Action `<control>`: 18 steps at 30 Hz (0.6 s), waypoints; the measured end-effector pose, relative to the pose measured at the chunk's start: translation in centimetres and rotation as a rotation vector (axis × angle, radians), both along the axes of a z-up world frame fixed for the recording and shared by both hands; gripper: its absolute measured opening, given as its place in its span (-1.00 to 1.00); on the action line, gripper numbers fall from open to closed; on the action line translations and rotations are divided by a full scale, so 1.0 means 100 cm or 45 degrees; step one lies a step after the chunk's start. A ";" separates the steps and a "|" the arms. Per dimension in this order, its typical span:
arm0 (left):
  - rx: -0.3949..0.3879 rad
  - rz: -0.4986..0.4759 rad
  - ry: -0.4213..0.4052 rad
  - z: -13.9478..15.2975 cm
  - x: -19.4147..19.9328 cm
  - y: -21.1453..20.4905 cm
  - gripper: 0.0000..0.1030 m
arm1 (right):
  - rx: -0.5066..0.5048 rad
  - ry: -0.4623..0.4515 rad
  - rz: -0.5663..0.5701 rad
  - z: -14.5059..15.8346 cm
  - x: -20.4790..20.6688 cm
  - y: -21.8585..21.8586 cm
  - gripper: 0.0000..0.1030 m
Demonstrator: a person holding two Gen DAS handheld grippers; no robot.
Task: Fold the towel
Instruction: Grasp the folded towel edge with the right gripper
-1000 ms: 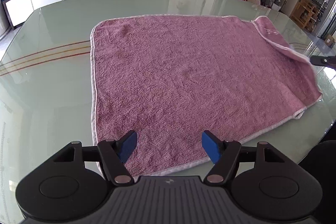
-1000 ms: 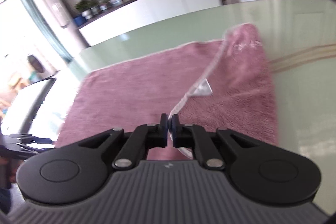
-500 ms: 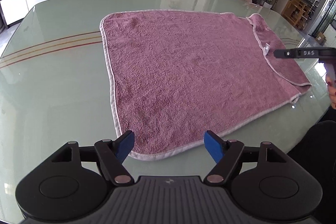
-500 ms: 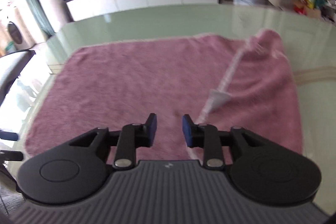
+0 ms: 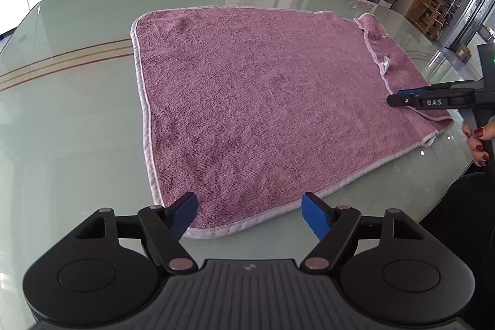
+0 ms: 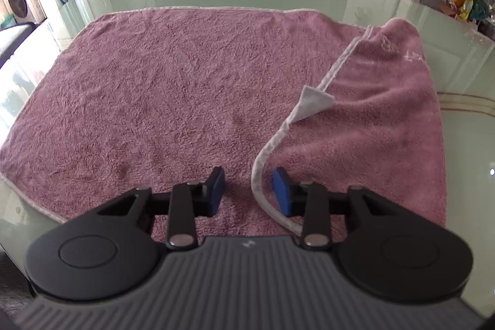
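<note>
While the pink towel (image 5: 263,113) lies spread across the green glass tabletop (image 5: 77,113), one strip along its 3 o'clock side in the left wrist view is folded over onto the main sheet. The left claw (image 5: 249,215) hangs wide at 6 o'clock, its blue pads either side of the towel's near corner and touching nothing. The right claw (image 6: 249,190) has just been closing; its jaws stand narrow but apart, with the white hem (image 6: 263,156) of the folded strip lying between them, close to the right-hand pad, ungripped. A white tag (image 6: 314,102) juts from that hem towards 12 o'clock.
</note>
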State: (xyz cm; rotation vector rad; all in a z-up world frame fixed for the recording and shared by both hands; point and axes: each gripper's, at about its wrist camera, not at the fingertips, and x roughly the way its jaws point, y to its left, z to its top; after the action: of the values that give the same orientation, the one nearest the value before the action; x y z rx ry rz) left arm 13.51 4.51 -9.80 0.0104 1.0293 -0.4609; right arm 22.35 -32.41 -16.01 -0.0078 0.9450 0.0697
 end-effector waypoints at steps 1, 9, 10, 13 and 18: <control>-0.001 0.005 0.003 0.000 0.000 0.001 0.51 | 0.018 0.005 -0.014 0.000 0.000 -0.005 -0.73; 0.019 0.018 0.008 0.001 0.002 0.002 0.51 | 0.288 0.035 -0.087 0.002 0.002 -0.039 -0.94; 0.019 0.019 0.007 0.002 0.002 0.002 0.51 | 0.323 0.033 -0.094 0.002 0.001 -0.042 -0.94; 0.023 0.024 0.004 0.003 0.003 0.003 0.52 | 0.459 0.020 -0.118 0.005 -0.002 -0.054 -0.94; 0.033 0.030 0.005 0.005 0.004 0.004 0.52 | 0.535 -0.013 -0.137 0.012 -0.009 -0.065 -0.94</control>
State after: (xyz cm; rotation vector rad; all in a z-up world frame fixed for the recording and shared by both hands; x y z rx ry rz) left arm 13.91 4.87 -9.35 0.0202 1.0383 -0.4267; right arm 21.42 -38.91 -14.81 0.4303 0.9043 0.1679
